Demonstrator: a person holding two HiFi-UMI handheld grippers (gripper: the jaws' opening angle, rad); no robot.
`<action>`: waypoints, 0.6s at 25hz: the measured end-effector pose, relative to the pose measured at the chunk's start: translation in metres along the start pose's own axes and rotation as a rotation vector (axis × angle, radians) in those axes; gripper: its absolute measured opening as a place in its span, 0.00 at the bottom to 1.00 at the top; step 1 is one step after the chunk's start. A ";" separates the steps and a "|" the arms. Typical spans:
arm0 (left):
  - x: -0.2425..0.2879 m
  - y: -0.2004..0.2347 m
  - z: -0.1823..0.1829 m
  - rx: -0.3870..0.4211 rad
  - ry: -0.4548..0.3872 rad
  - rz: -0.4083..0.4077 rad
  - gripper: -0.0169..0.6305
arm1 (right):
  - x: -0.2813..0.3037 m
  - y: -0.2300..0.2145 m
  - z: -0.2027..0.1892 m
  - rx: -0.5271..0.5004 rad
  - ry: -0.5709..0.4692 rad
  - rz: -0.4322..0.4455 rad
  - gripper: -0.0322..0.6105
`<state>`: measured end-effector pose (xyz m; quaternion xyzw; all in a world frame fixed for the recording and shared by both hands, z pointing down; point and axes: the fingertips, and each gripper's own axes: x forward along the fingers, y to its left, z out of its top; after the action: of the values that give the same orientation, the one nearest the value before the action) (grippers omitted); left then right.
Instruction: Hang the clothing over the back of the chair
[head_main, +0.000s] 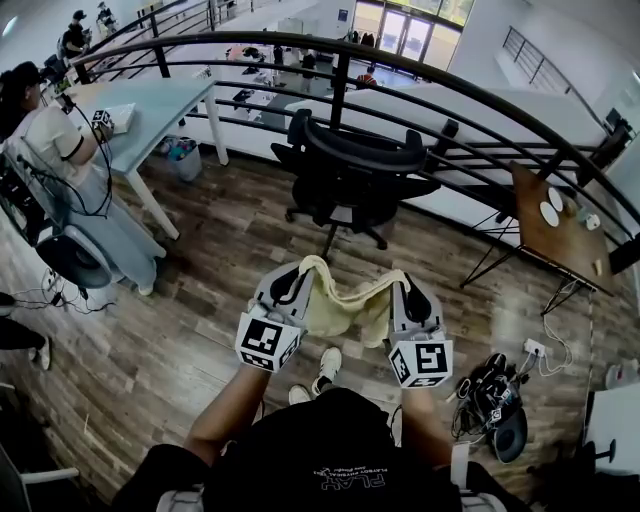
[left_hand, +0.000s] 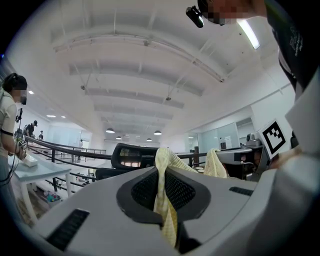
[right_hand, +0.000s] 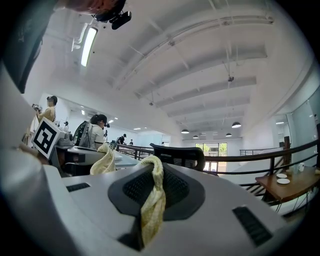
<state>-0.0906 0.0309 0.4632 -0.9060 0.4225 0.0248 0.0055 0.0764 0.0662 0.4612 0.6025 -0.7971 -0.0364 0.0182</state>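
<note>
Clothing (head_main: 345, 305), pale yellow, sags between left gripper (head_main: 292, 282) and right gripper (head_main: 408, 290), each pinched shut on an edge, well short of the chair (head_main: 345, 185); we advise carrying it level and taut above the backrest (head_main: 365, 150) before any release.

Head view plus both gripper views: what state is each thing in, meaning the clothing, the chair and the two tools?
yellow clothing: off the chair, strung between both tools, sagging in the middle.
left tool: shut on one end of the clothing.
right tool: shut on the other end.
black chair: upright, backrest bare, nothing hung on it yet.
</note>
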 end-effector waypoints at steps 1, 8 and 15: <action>0.005 0.002 -0.001 0.001 0.002 -0.002 0.06 | 0.004 -0.003 0.000 -0.001 -0.002 -0.001 0.12; 0.043 0.019 0.011 0.001 -0.016 -0.008 0.06 | 0.033 -0.027 0.003 0.011 -0.008 -0.016 0.12; 0.078 0.039 0.018 0.025 -0.021 -0.003 0.06 | 0.070 -0.048 0.011 0.015 -0.043 -0.009 0.12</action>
<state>-0.0709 -0.0537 0.4415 -0.9061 0.4215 0.0291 0.0215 0.1025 -0.0134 0.4457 0.6052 -0.7949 -0.0434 -0.0038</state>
